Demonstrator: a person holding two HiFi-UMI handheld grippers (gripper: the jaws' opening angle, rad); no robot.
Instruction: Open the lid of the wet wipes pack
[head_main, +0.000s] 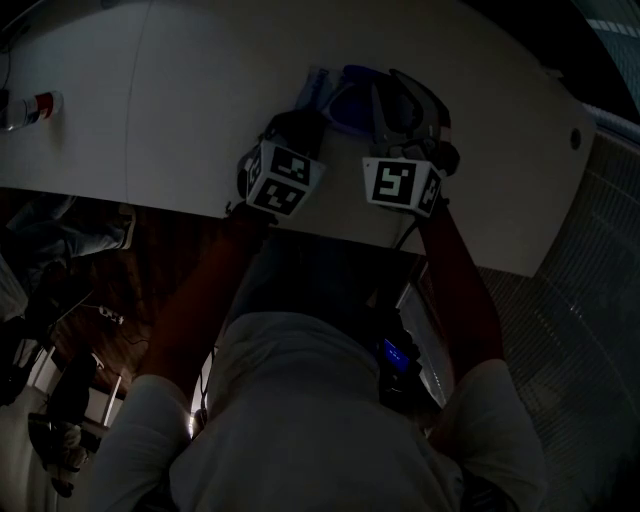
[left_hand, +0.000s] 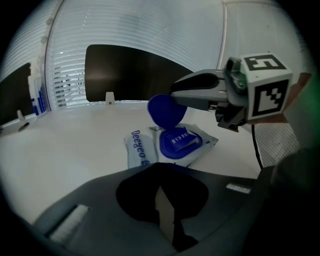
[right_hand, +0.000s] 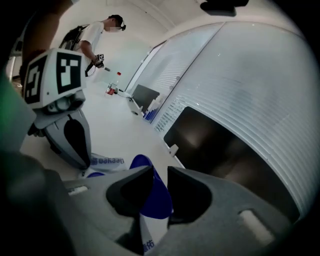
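Note:
A wet wipes pack (left_hand: 142, 150), white with blue print, lies flat on the white table (left_hand: 65, 150). Its round blue lid (left_hand: 164, 111) stands raised above the blue opening ring (left_hand: 180, 145). My right gripper (left_hand: 174, 96) is shut on the lid's top edge; in the right gripper view the lid (right_hand: 140, 160) sits pinched between the jaws of that gripper (right_hand: 159, 175). My left gripper (left_hand: 165, 212) is at the pack's near end, its jaws nearly together on a pale sliver that looks like the pack's edge. The head view is dark, with the pack (head_main: 325, 95) beyond both cubes.
A dark screen (left_hand: 130, 75) and window blinds stand behind the table. A small white stand (left_hand: 109, 97) sits at the table's back. A person (right_hand: 97, 35) stands far off near a red-capped bottle (right_hand: 112, 90). The table's near edge (head_main: 180, 208) runs just behind the grippers.

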